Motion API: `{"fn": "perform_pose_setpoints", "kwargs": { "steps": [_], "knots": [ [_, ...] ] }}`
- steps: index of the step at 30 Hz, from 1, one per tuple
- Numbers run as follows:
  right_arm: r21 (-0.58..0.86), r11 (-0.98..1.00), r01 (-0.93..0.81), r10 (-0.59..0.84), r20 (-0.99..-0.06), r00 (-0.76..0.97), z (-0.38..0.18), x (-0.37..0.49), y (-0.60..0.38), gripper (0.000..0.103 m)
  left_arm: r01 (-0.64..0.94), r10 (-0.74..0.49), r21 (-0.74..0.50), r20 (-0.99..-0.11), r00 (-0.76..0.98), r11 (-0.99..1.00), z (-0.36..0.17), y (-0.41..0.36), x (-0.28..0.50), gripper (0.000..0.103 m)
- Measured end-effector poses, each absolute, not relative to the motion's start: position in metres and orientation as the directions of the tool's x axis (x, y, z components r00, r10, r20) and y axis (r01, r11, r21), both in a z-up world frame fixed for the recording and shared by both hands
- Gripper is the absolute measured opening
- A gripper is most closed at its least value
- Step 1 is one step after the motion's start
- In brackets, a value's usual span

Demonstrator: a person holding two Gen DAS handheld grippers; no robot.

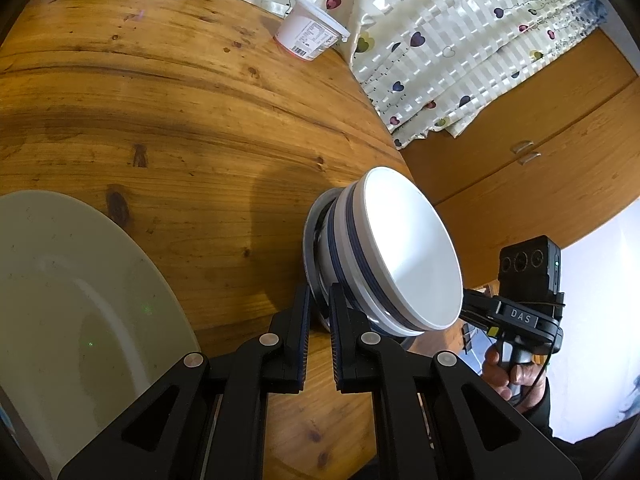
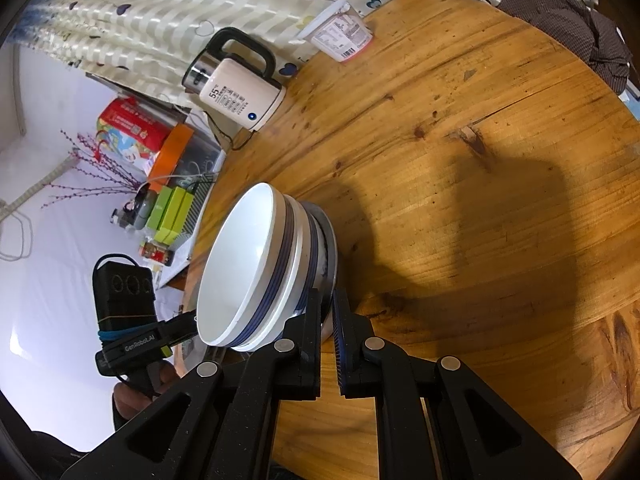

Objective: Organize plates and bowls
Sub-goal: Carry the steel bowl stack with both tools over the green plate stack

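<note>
We are holding a stack of white bowls (image 1: pixel 400 256) with blue bands, seated on a small plate (image 1: pixel 314 240), between both tools near the edge of the round wooden table (image 1: pixel 160 120). The left tool (image 1: pixel 320 304) is clenched on the plate's rim from one side, and the right tool (image 2: pixel 327 308) is clenched on the same rim from the opposite side. A larger pale plate (image 1: pixel 80 300) is lying just to the left of the left tool, apart from the stack.

To do this step well, we are judging that both hands need to be moving together, keeping the plate level so the bowls are not sliding off. The pinch on each side is thin, only on the rim, so we are favouring a slow, even lift and a short carry. If the pale plate is the destination, we should be lowering the stack squarely onto its middle before letting go, well clear of the yoghurt tub (image 1: pixel 310 32) and kettle (image 2: pixel 236 88).
</note>
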State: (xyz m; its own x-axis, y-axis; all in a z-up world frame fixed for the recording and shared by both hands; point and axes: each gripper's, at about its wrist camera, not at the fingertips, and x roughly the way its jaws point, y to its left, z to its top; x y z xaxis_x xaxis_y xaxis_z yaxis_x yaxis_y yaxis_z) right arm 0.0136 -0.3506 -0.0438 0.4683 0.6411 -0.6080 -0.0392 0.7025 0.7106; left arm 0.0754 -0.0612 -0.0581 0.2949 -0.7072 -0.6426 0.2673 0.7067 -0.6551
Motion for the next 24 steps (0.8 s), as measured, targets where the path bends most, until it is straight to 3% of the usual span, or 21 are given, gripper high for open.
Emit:
{"fn": "perform_pose_setpoints", "kwargs": {
  "steps": [24],
  "knots": [
    [0.706,0.706,-0.056,0.64,-0.602,0.478,-0.039,0.0147,-0.3451,0.008,0.277,-0.71,-0.655,-0.626,0.322,0.703,-0.053,-0.0574,0.0721,0.008]
  ]
}}
